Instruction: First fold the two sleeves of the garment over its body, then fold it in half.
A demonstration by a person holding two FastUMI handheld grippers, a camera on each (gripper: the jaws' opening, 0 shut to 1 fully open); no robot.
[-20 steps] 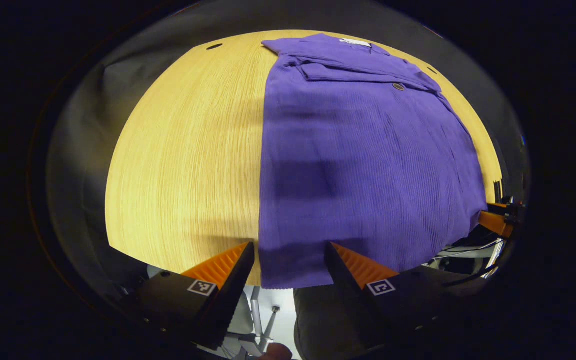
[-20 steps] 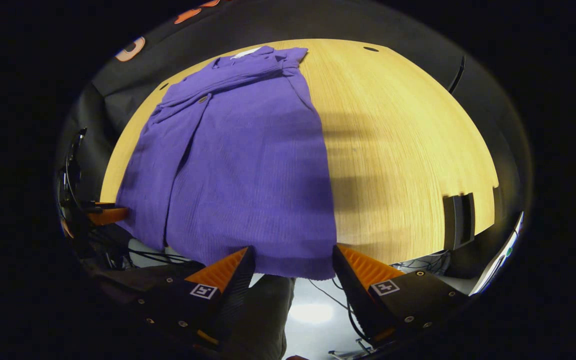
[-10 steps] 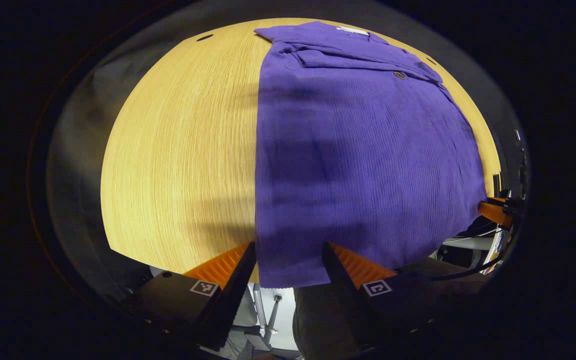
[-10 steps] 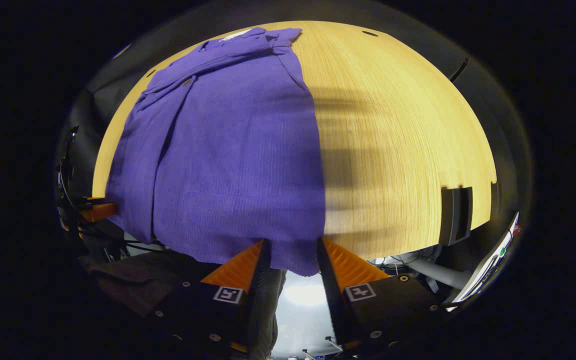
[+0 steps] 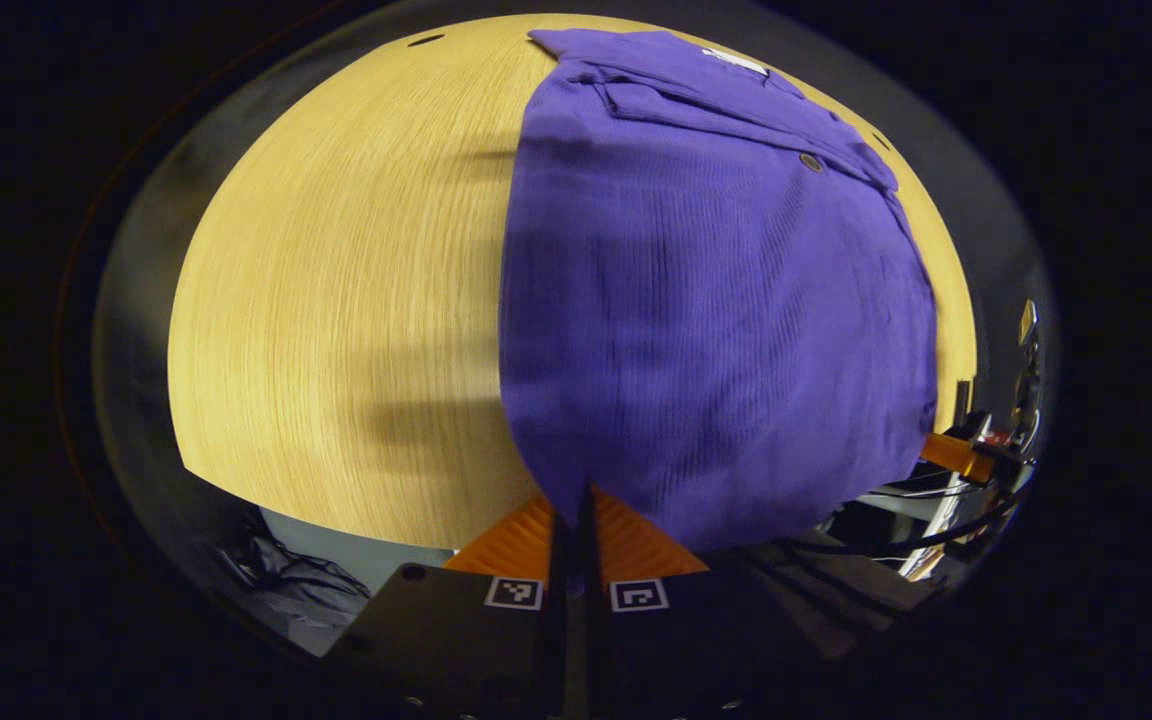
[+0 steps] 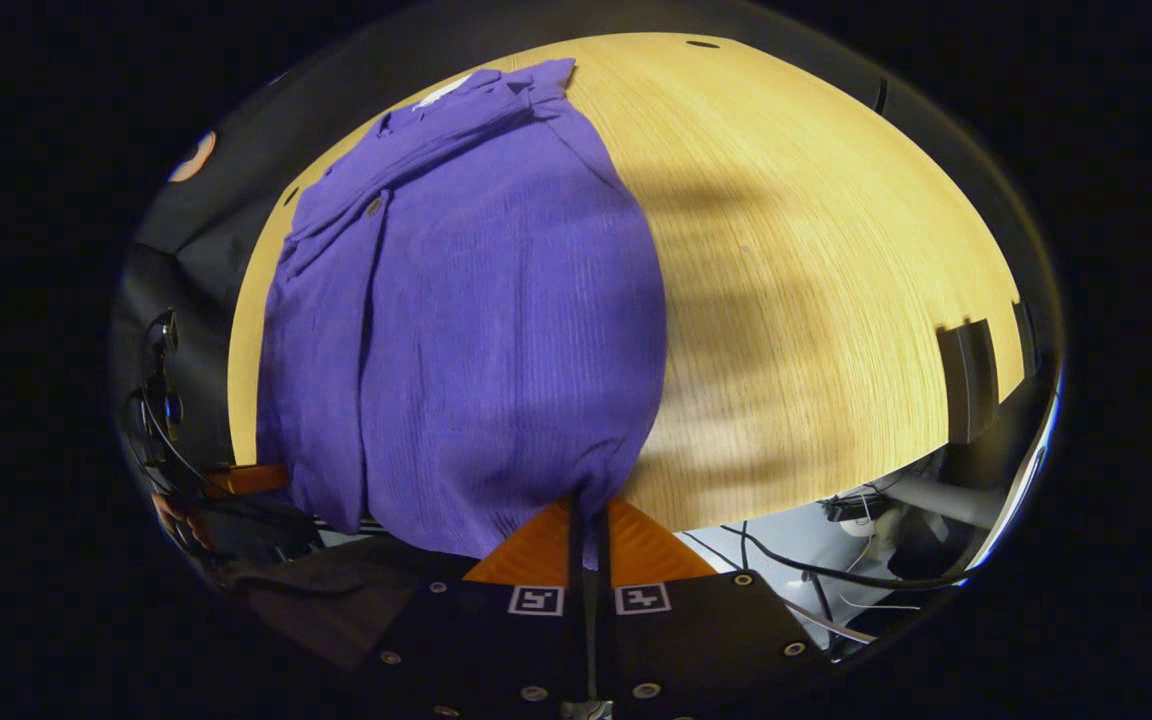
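Claws [image 5: 573, 500] [image 6: 588, 510] now clamped, garment [image 5: 716, 300] lengthwise, collar probably far.

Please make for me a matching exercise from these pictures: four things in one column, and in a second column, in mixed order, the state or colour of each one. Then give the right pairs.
Things:
1. garment
2. table
3. left gripper
4. button

States:
A. pale wood, partly bare beside the cloth
B. small and round, near the collar end
C. shut on the near hem corner
D. purple, sleeves folded in, lying lengthwise

Pairs: 1-D, 2-A, 3-C, 4-B. The right gripper is likewise shut on the other near corner of the garment.
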